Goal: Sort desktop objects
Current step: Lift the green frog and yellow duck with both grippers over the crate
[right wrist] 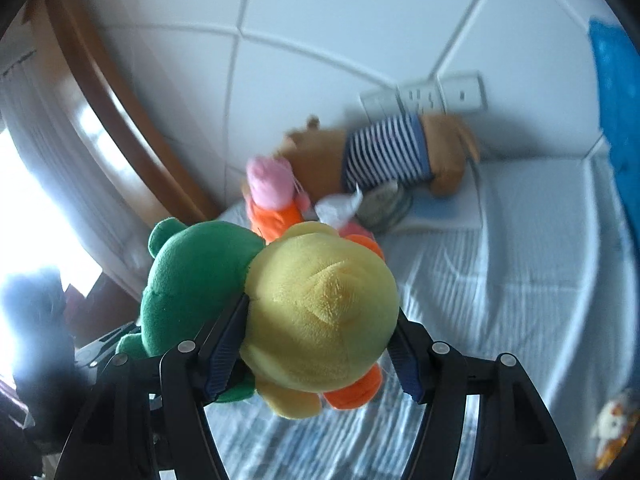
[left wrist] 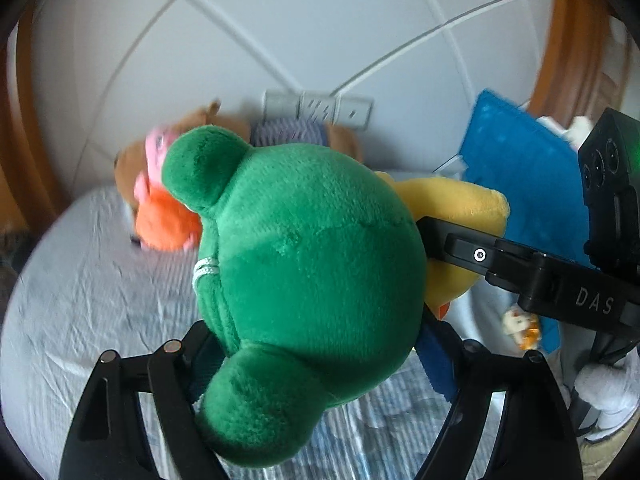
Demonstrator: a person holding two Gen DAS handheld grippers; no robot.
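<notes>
Two plush toys are held up off the pale blue-grey wrinkled bedsheet [left wrist: 80, 300], one in each gripper. One is a round green plush frog head [left wrist: 304, 280] with two bulging eye bumps and a short white loop of cord on its side; it fills the middle of the left wrist view, clamped between the black fingers of the left gripper [left wrist: 316, 344], whose jaws stand fairly wide around its bulk. One is a yellow plush duck head [right wrist: 320, 312] with orange parts showing beneath it at 5 o'clock; the right gripper [right wrist: 316, 352] grips it between two blue-padded fingers, jaws about half apart. Frog and duck press side by side, the frog at 9 o'clock of the duck in the right wrist view. Farther back, at 12 o'clock, one brown plush animal in a blue-and-white striped shirt [right wrist: 388, 152] lies against the white tiled wall [right wrist: 320, 20], and one pink-headed plush in orange clothing [right wrist: 272, 196] sits just beside it. One blue cushion [left wrist: 520, 168] stands at 2 o'clock in the left wrist view.
</notes>
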